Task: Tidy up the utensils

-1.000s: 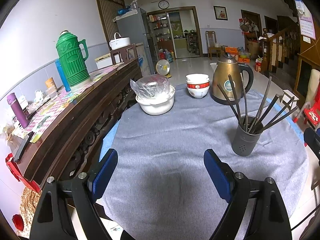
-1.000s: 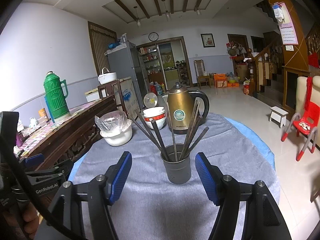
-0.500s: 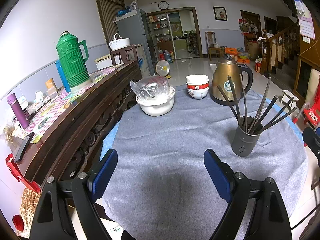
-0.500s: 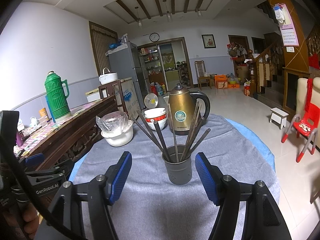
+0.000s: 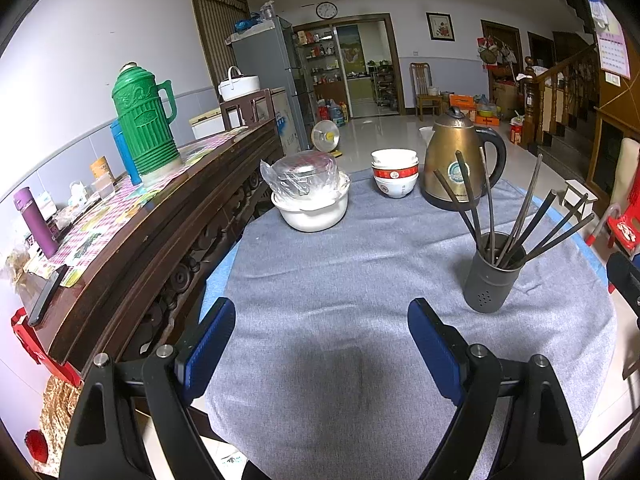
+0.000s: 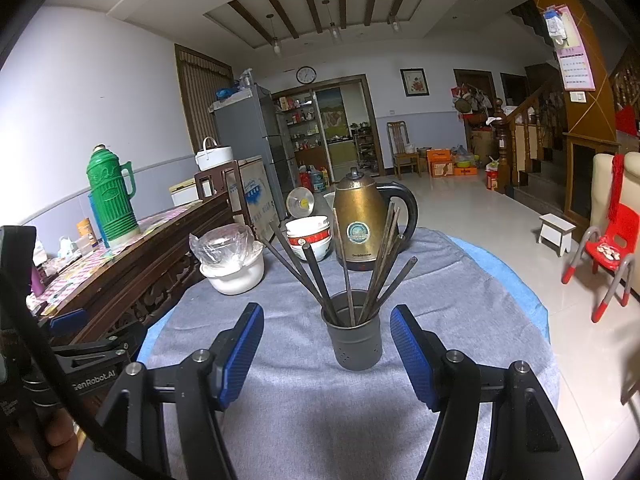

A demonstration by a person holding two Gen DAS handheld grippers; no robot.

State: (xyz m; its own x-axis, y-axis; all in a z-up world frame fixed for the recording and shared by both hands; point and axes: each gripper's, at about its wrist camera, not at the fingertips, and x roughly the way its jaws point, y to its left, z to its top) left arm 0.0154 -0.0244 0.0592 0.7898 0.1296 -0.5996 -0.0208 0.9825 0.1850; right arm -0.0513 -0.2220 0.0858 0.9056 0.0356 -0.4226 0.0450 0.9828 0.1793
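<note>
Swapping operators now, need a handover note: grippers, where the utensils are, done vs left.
Left gripper: open, empty, over bare grey tablecloth.
Right gripper: open, empty, lined up on the grey holder, not touching it.
Chopsticks: all I can see stand splayed in the holder; none loose on the cloth.
Behind: kettle, stacked bowls, covered white bowl.
Done: chopsticks are in the holder. Left: unclear; maybe move the holder.
</note>
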